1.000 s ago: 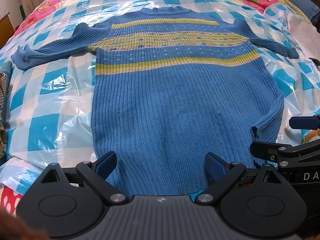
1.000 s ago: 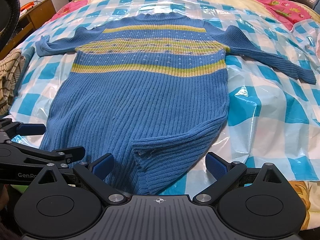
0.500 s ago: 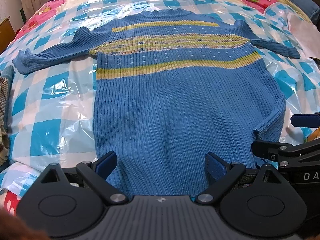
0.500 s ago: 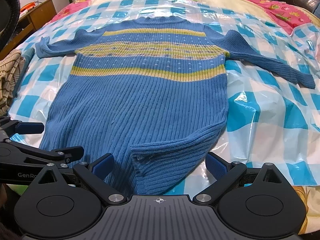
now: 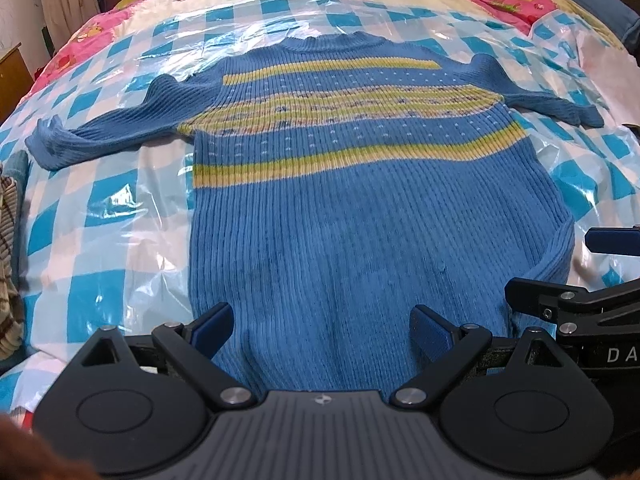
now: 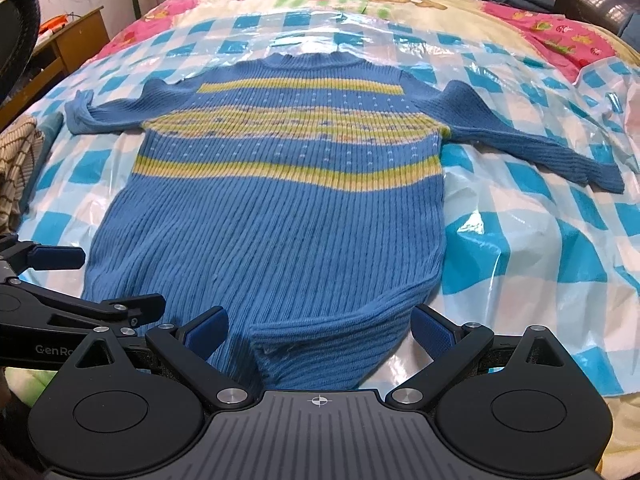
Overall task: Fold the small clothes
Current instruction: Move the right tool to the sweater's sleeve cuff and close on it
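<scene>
A blue ribbed sweater with yellow stripes lies flat on the bed, neck at the far side and both sleeves spread outward. Its near right hem corner is turned up over the body. My left gripper is open over the hem's near left part, with nothing between its fingers. My right gripper is open over the turned-up corner, its blue pads on either side of the fold without pinching it. Each gripper shows at the edge of the other's view.
A clear plastic sheet over a blue and white checked cover lies under the sweater. A striped beige garment sits at the left bed edge, and a wooden desk stands beyond it. Pink patterned bedding lies far right.
Both grippers have drawn back and risen a little, so more of the bed shows beyond the sweater. The sweater has not moved. Both grippers stay open.
</scene>
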A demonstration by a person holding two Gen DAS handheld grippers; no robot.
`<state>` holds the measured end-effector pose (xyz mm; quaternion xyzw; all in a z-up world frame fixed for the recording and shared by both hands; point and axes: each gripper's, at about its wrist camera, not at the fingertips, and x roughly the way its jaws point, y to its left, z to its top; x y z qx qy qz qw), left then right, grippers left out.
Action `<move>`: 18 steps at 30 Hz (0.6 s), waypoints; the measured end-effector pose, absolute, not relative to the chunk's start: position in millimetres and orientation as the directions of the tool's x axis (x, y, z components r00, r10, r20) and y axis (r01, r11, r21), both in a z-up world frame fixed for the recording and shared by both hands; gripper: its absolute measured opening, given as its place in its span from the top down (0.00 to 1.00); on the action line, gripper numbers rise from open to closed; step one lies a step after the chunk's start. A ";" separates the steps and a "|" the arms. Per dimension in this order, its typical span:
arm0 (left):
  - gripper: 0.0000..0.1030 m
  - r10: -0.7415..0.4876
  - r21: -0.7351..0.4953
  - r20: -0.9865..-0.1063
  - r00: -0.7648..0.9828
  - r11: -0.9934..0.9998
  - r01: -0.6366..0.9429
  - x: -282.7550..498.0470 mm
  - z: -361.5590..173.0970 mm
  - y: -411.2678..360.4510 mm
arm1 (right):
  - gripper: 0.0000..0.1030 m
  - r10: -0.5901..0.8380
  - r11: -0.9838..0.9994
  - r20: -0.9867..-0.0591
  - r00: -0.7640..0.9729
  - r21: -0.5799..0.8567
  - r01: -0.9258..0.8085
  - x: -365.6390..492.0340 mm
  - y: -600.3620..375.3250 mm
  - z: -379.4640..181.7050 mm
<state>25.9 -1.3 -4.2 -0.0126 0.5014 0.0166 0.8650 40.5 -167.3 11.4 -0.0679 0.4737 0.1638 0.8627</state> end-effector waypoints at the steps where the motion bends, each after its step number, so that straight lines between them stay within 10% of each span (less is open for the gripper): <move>1: 0.05 0.018 -0.003 -0.866 0.499 0.999 -0.041 28.4 -2.9 -1.8 | 0.04 0.219 0.938 -0.838 0.500 0.039 -0.346 41.7 -167.6 12.0; 18: 0.05 0.033 0.038 -0.833 0.553 0.999 -0.002 75.0 16.9 -19.3 | 0.04 0.212 0.951 -0.792 0.573 0.031 -0.309 79.1 -184.7 29.7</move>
